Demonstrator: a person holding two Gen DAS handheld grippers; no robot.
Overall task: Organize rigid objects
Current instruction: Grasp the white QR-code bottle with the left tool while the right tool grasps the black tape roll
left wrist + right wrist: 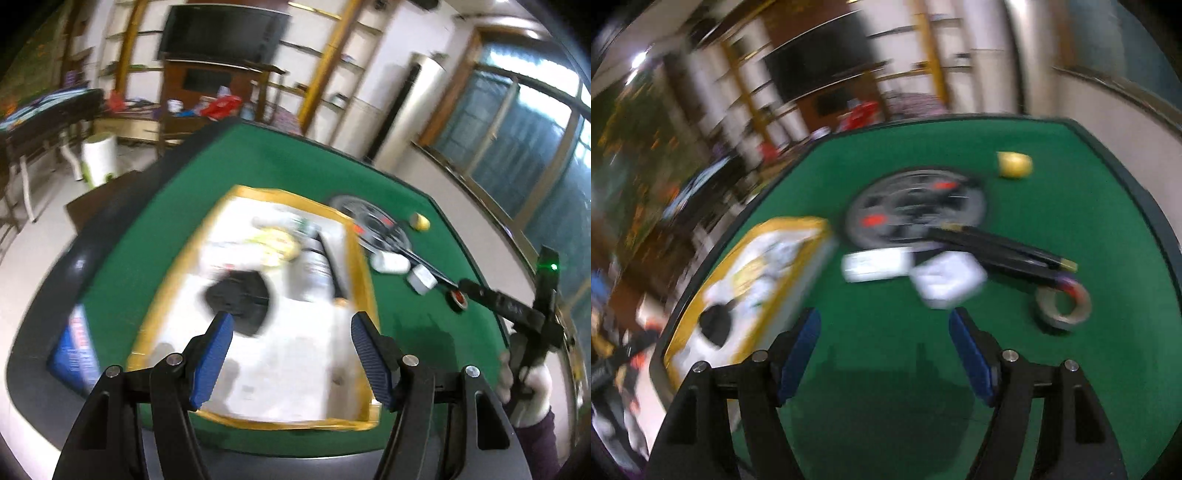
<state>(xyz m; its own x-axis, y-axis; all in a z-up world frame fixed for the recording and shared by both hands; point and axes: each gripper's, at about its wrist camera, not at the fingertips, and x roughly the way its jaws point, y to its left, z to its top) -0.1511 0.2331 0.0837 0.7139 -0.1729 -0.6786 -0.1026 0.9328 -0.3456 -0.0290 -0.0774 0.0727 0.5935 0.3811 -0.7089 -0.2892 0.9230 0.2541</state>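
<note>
We list a green felt table (288,166) with a dark rim, seen blurred in both wrist views.

- Box (364,273): yellow-edged and open-topped, at the centre of the left wrist view and at the left of the right wrist view. We see white packets and a black object (236,299) inside; the rest is too smeared to name.
- Round grey disc (916,206) with red marks: centre of the right wrist view, just beyond the box's corner.
- Long black tool (997,249): lies from the disc's edge toward the right.
- Two white blocks (945,282): lower centre, side by side on the felt.
- Tape roll (1062,304): right of the blocks, at the tool's end.
- Small yellow object (1014,164): upper right, apart from everything else.
- Blue packet (75,350): lower left on the table rim.
- Left gripper (291,325): jaws spread over the box, nothing between them.
- Right gripper (884,321): jaws apart above bare felt, gripping nothing; a gloved hand (524,384) holds it at the right edge of the left wrist view.
</note>
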